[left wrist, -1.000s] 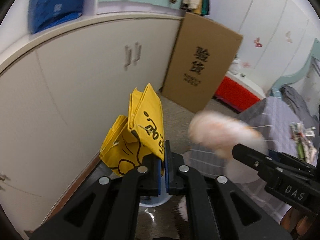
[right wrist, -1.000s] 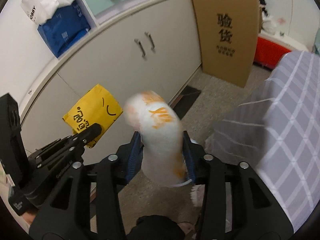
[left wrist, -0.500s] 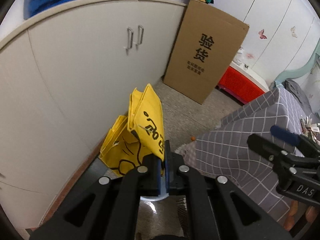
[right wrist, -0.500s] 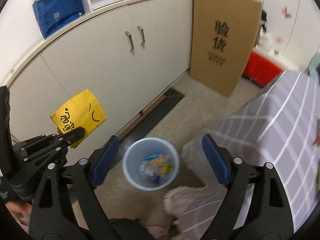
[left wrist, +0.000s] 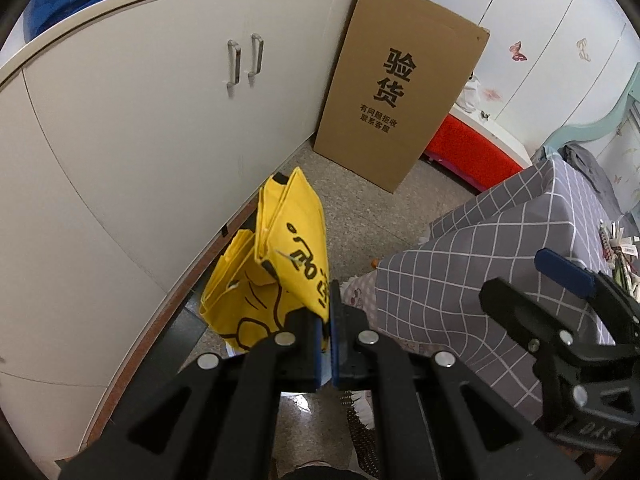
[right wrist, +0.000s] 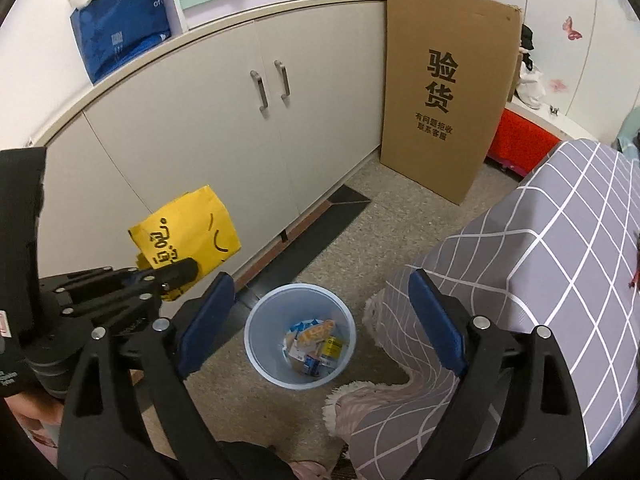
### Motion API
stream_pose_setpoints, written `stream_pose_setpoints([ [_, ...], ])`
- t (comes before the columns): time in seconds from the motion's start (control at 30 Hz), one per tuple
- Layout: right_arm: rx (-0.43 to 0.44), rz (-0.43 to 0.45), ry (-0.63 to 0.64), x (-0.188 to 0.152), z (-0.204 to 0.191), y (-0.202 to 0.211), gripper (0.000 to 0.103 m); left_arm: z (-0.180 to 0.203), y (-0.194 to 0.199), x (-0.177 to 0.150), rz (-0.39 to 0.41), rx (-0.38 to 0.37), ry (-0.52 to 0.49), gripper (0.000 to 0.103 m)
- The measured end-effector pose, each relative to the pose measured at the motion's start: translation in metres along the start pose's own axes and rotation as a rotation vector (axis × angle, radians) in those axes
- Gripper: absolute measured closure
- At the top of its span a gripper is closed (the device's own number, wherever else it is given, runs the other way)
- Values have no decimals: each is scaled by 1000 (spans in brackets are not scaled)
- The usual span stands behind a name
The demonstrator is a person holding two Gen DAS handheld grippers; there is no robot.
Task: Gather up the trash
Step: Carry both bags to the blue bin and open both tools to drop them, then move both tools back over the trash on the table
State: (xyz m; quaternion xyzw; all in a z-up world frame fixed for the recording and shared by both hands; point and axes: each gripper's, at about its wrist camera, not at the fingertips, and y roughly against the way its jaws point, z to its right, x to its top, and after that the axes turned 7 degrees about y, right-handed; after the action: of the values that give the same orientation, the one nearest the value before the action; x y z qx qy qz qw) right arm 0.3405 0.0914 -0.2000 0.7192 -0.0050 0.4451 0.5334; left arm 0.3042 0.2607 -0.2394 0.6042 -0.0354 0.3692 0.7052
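Down on the floor, the light blue trash bin [right wrist: 300,336] stands just beside the corner of the bed with the grey checked cover [right wrist: 540,280], near the foot of the white cabinet [right wrist: 240,128]. Several wrappers and small packets [right wrist: 314,346] lie at its bottom. The right gripper [right wrist: 316,320] hangs above the bin, its blue-padded fingers [right wrist: 206,318] spreading apart with nothing between them; the bin shows through the gap. The left gripper [left wrist: 329,334] has its fingers clenched on the lower edge of a folded yellow paper bag [left wrist: 288,264] with black print, which sticks up and away from the fingers, off the floor. In the right wrist view the bag [right wrist: 188,236] sits to the left of the bin and higher, in front of the cabinet doors. A tall brown cardboard box [right wrist: 444,92] leans against the far end of the cabinet, with a red box [right wrist: 520,140] behind it.
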Motion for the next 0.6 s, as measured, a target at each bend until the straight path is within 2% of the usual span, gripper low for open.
stream_pose_setpoints([
  [0.2, 8, 20, -40, 0, 6, 3, 15, 7, -4, 7, -6, -7, 6, 98],
  [0.27, -2, 18, -39, 0, 6, 3, 14, 7, -8, 9, -27, 0, 10, 82],
  [0.3, -13, 17, -42, 0, 6, 3, 14, 5, -11, 10, -40, 13, 24, 57],
  [0.33, -17, 16, -46, 0, 7, 3, 13, 2, -11, 10, -34, 22, 38, 44],
  [0.4, -17, 14, -44, 0, 7, 3, 13, -2, -9, 10, -9, 44, 49, 44],
  [0.6, -29, -1, -36, 0, 3, 1, 13, -5, -3, 6, -10, 66, 38, 43],
])
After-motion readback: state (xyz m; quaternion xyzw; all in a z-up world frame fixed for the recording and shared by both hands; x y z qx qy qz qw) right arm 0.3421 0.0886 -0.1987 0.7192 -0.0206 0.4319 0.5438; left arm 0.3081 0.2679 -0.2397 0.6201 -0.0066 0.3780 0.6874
